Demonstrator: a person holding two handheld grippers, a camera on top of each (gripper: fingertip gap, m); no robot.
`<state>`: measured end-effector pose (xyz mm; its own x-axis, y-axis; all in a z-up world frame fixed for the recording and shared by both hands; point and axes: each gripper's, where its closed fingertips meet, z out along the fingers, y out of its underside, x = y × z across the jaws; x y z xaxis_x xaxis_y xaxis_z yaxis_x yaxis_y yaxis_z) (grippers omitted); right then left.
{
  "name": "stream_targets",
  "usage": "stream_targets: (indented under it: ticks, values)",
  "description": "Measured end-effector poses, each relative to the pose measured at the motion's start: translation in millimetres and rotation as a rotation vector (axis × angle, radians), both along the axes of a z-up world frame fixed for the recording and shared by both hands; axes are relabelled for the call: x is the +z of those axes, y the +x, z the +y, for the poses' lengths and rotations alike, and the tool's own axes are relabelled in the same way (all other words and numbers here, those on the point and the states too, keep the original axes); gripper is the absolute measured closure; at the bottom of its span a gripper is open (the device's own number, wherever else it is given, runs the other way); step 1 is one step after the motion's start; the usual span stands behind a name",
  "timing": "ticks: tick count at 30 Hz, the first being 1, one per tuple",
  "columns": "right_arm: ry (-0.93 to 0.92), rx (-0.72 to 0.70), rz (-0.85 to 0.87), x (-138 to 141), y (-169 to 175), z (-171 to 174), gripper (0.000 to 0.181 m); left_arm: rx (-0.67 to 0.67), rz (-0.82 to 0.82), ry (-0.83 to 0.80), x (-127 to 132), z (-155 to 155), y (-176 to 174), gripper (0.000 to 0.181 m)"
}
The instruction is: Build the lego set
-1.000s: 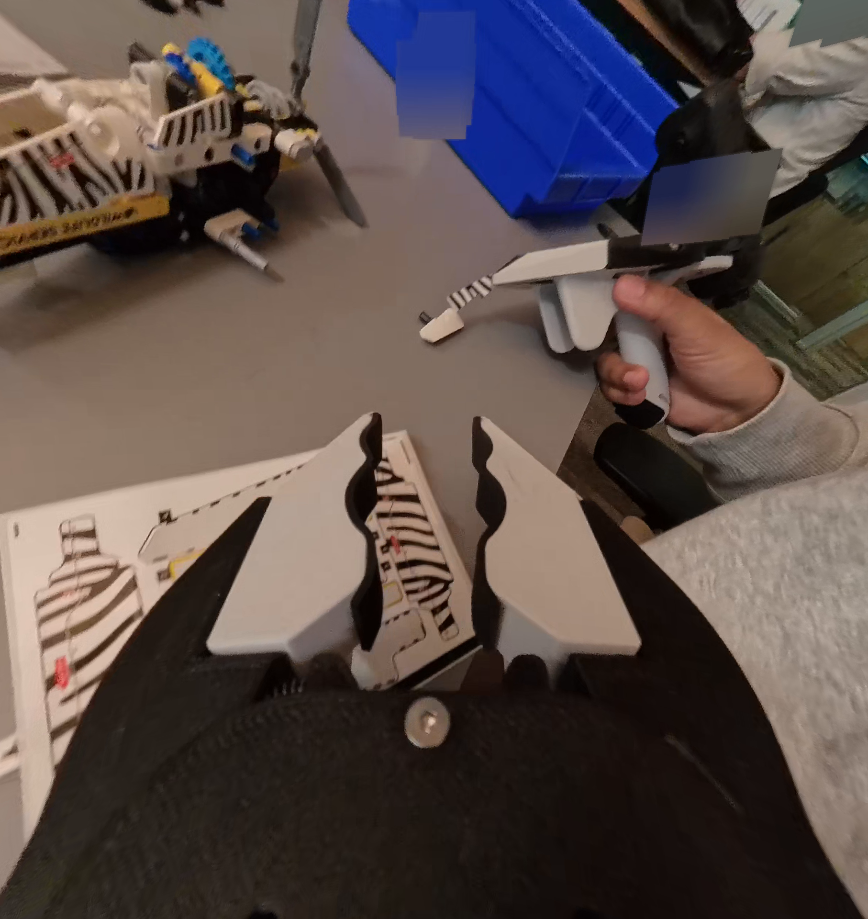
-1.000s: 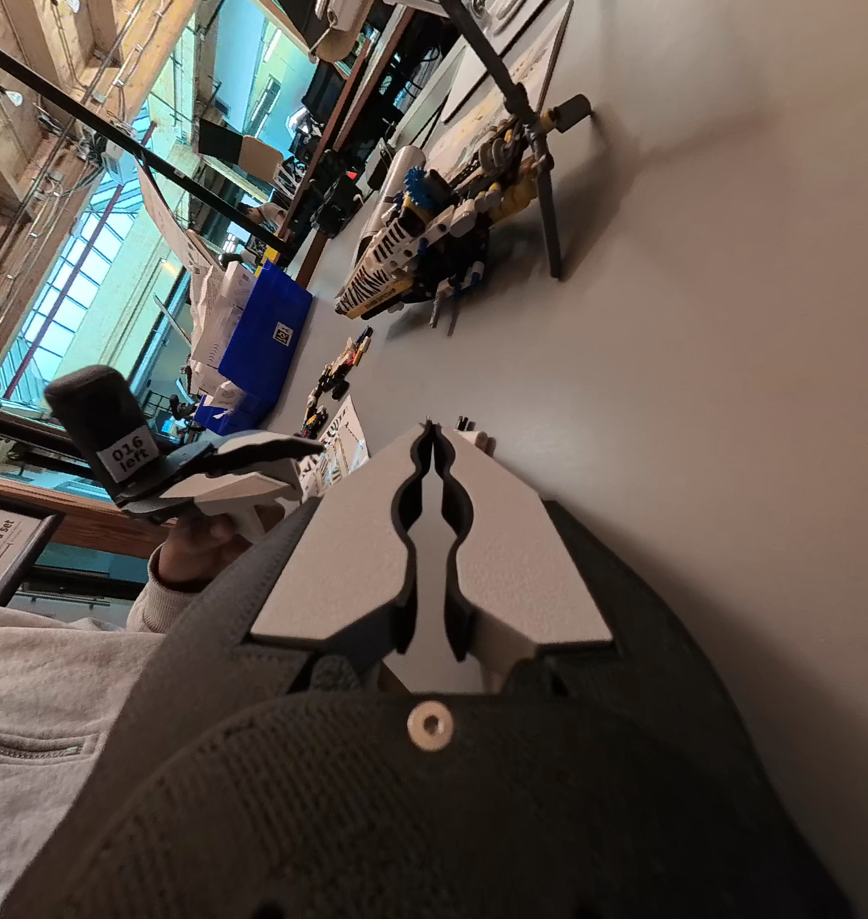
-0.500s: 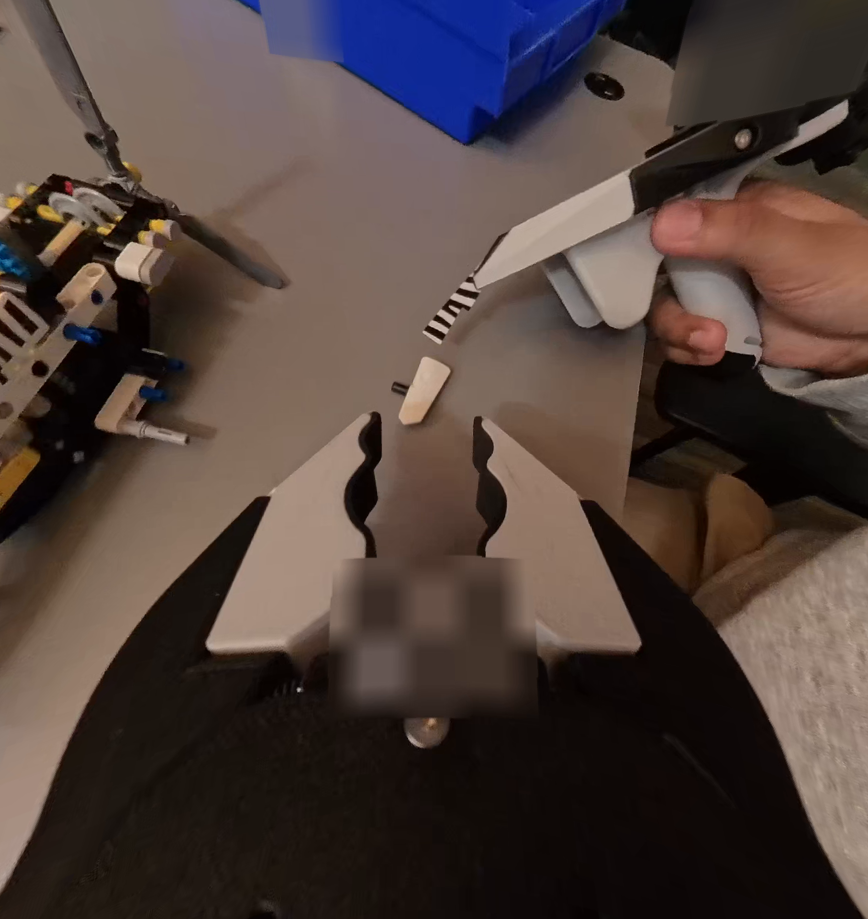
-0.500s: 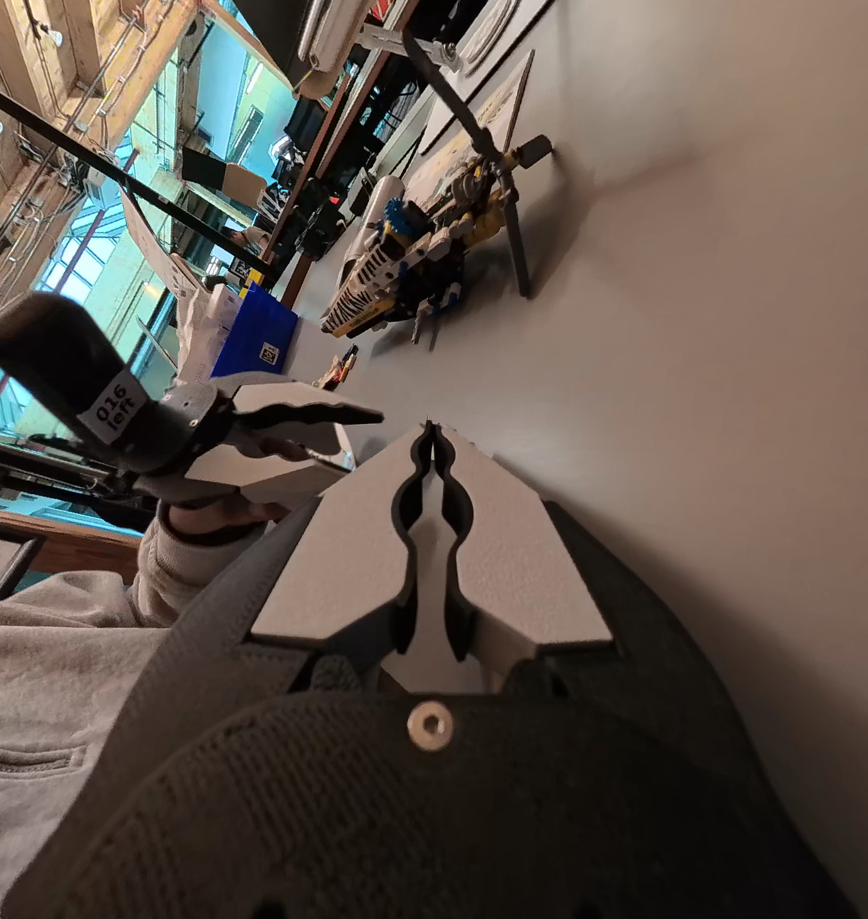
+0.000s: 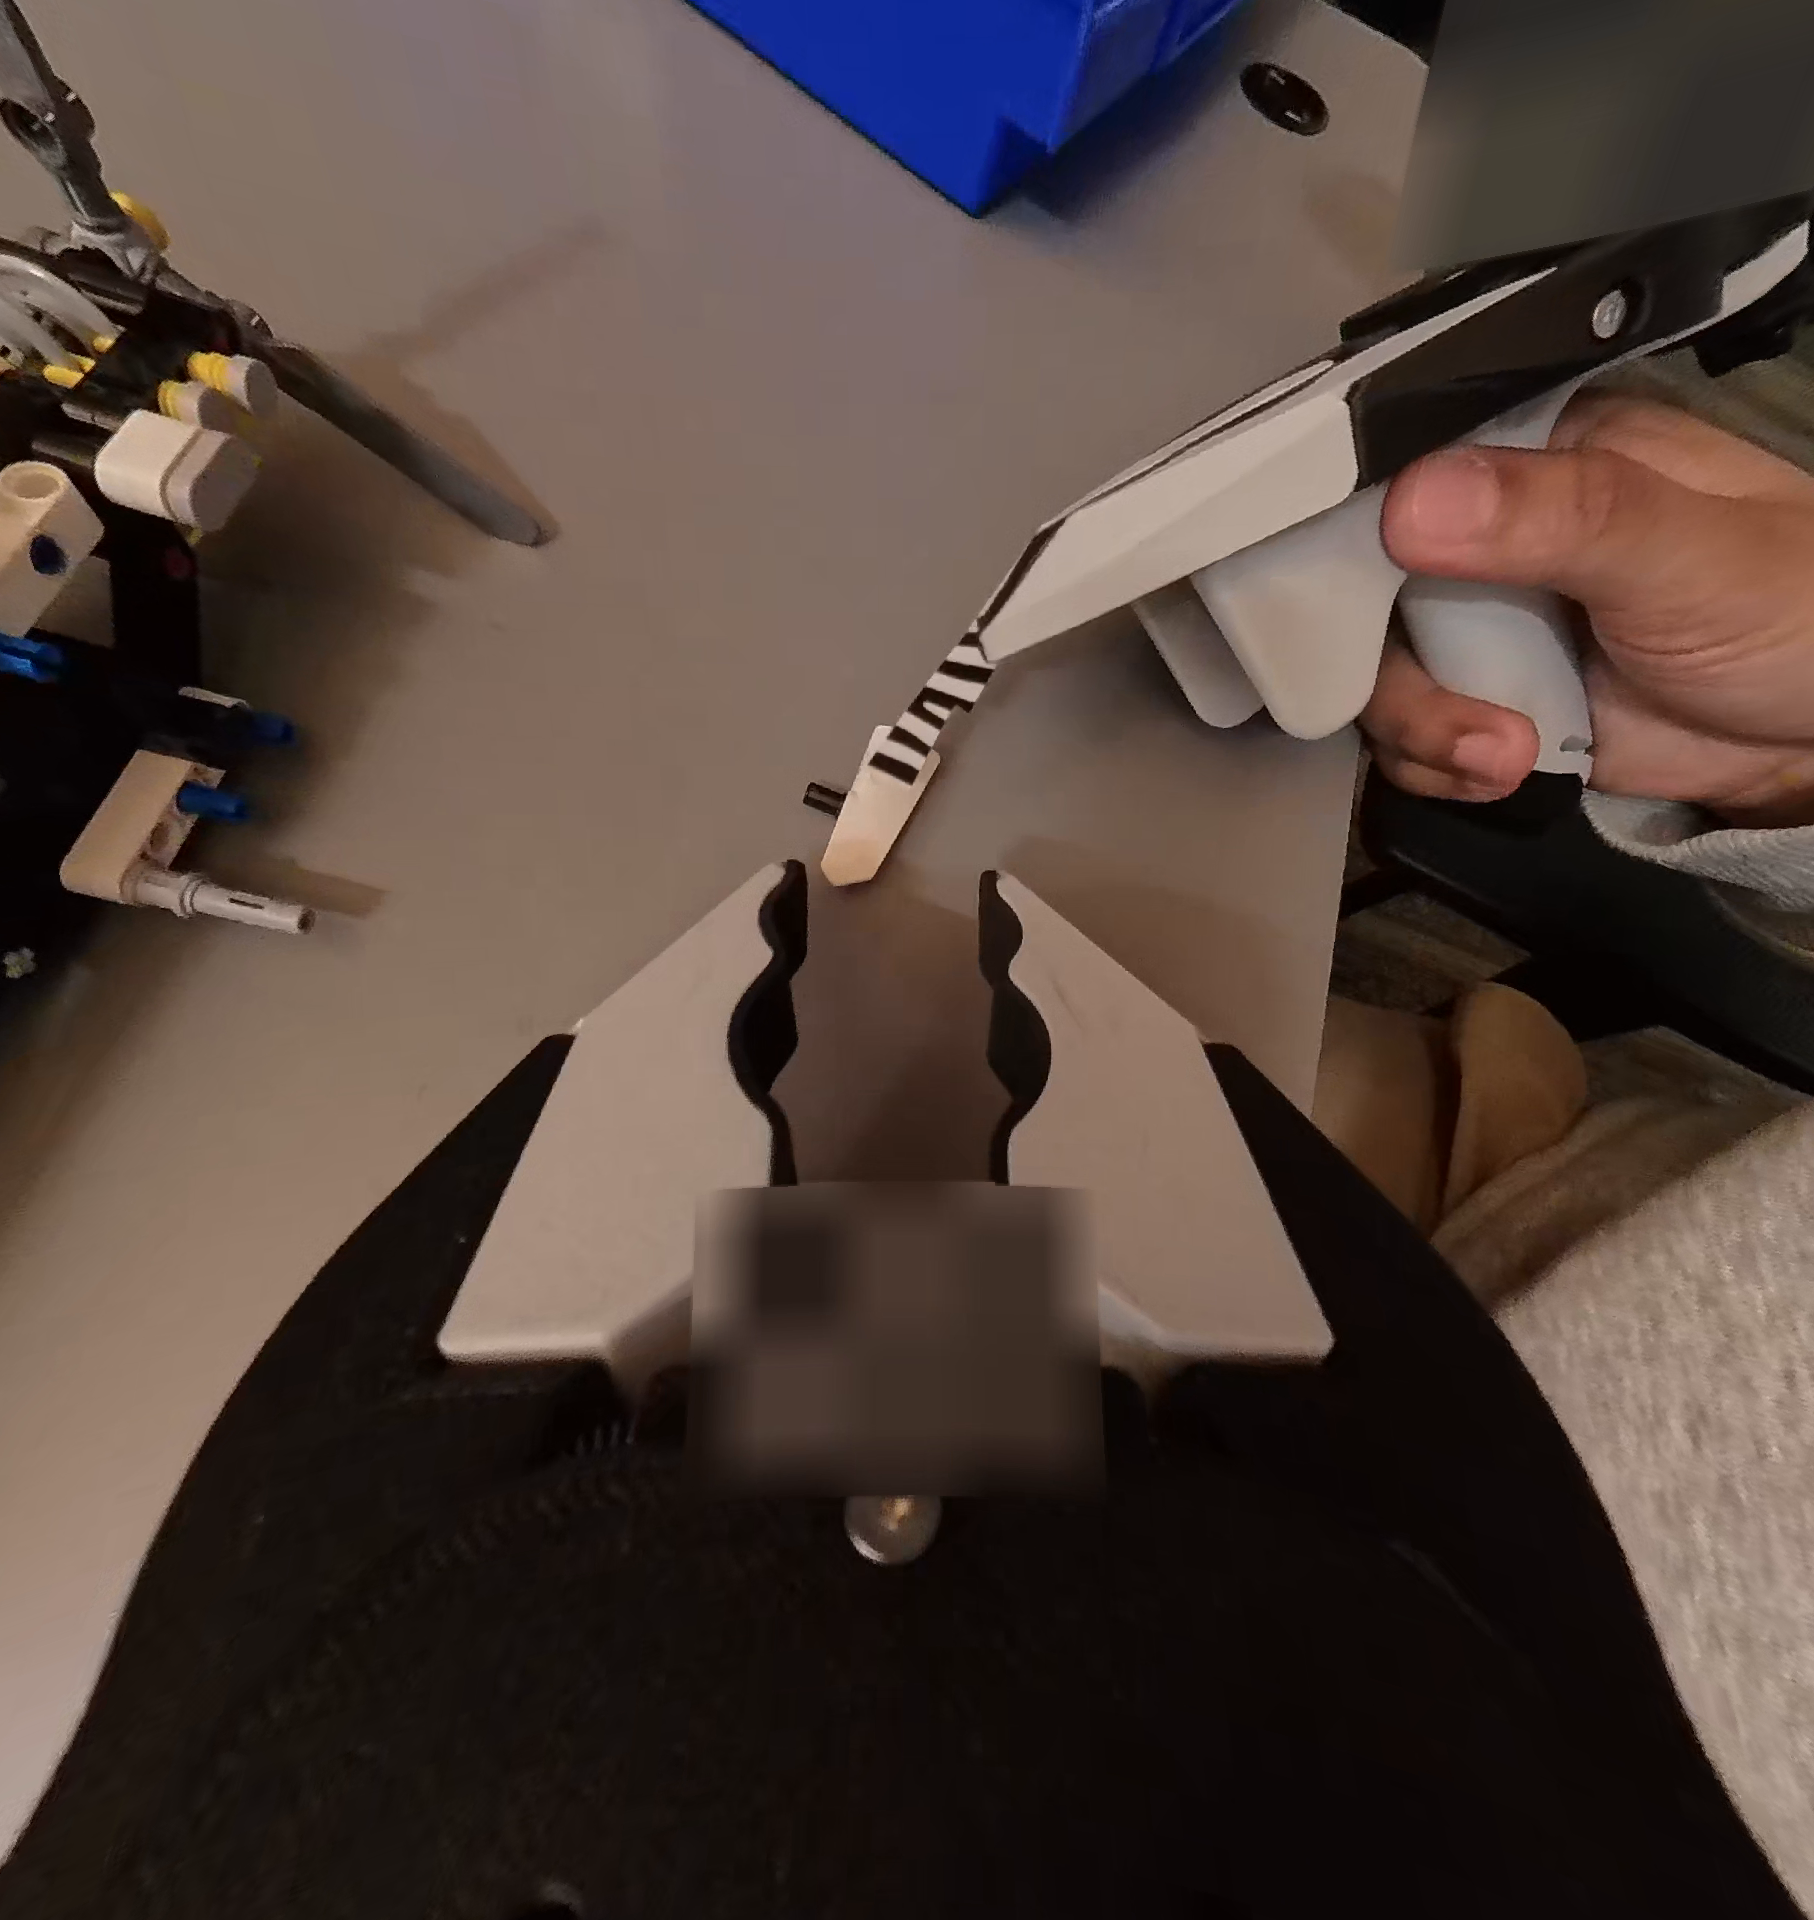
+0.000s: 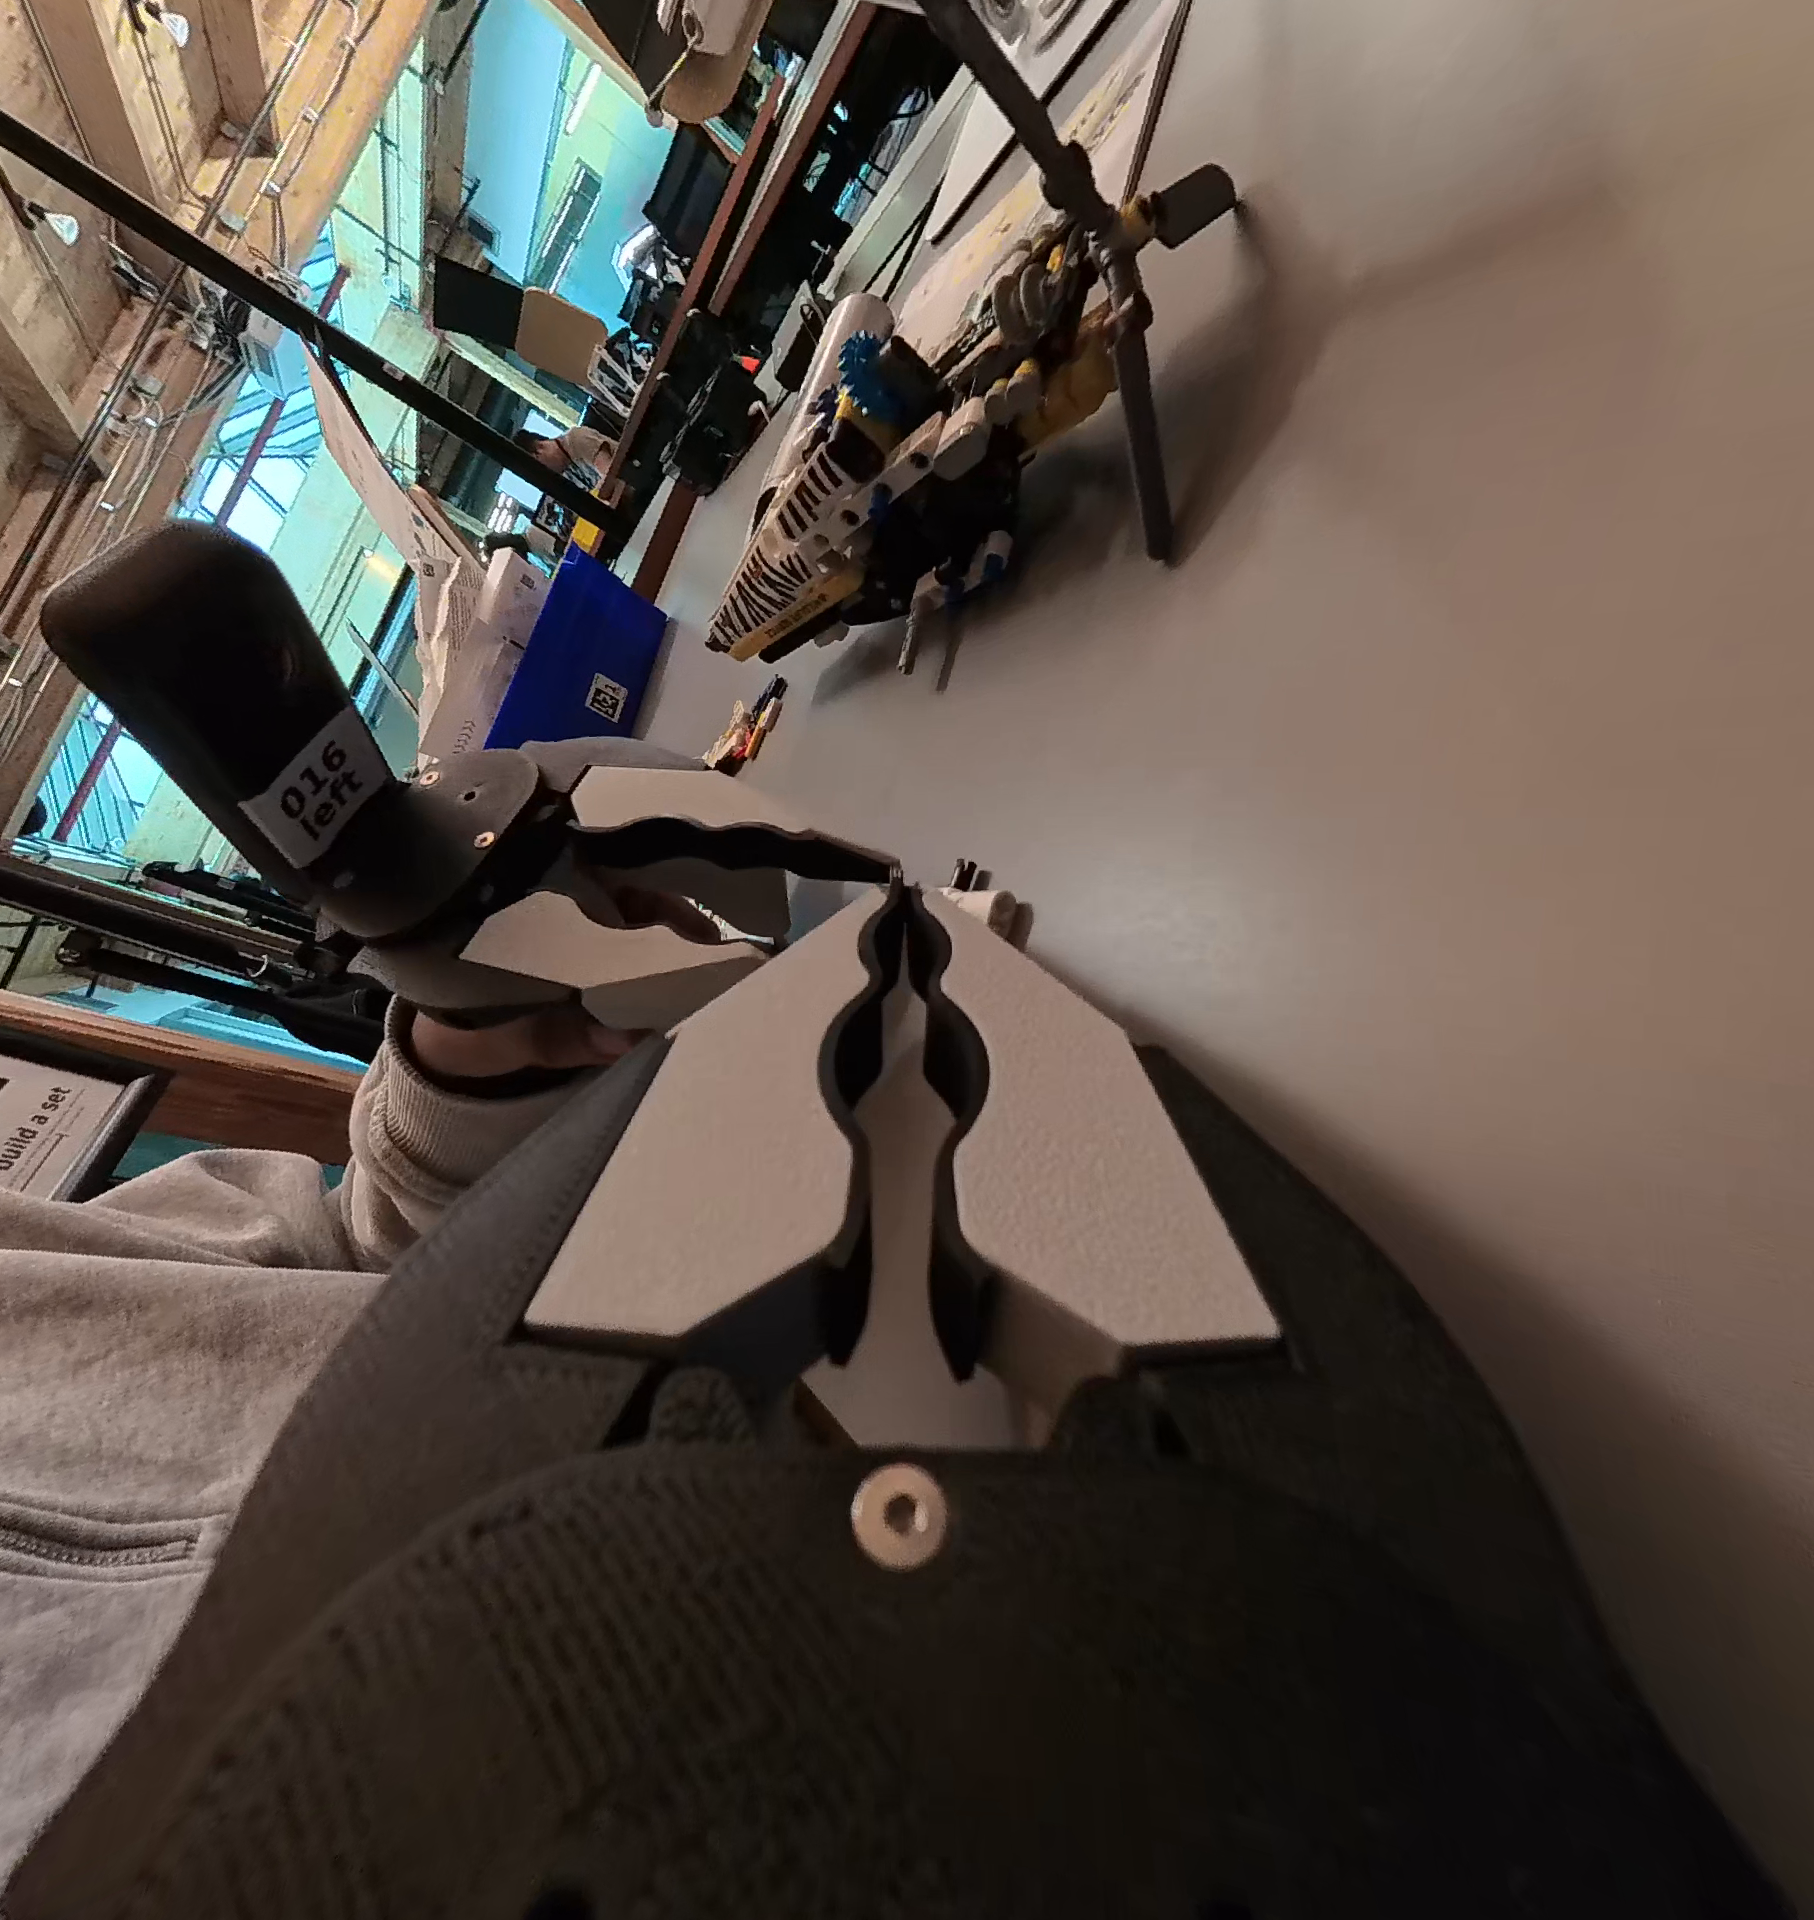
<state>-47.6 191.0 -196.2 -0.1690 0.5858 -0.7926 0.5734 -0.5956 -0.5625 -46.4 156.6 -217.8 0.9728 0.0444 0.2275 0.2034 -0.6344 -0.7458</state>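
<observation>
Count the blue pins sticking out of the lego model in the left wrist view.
3 show: one upper left, one further right, one lowest, on the lego model. More may be hidden.

Your left wrist view is dim and warm, with soft shadows stretching across the grey table (image 5: 674, 436) from the lego model (image 5: 103, 582), and motion blur smears its far left edge. Your right wrist view gets cool daylight from the big windows (image 6: 290, 436), slightly blown out, against a shaded tabletop. Both pictures bend strongly at the edges, wide-angle style.
</observation>
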Motion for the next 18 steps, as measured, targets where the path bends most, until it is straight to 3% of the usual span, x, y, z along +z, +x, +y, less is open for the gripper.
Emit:
stream_targets:
  ticks: [18]
  values:
    - [-0.046,-0.027,0.02,2.9,-1.5,6.1,0.181,-0.01,-0.023,-0.002,-0.6,2.4,5.0,0.154]
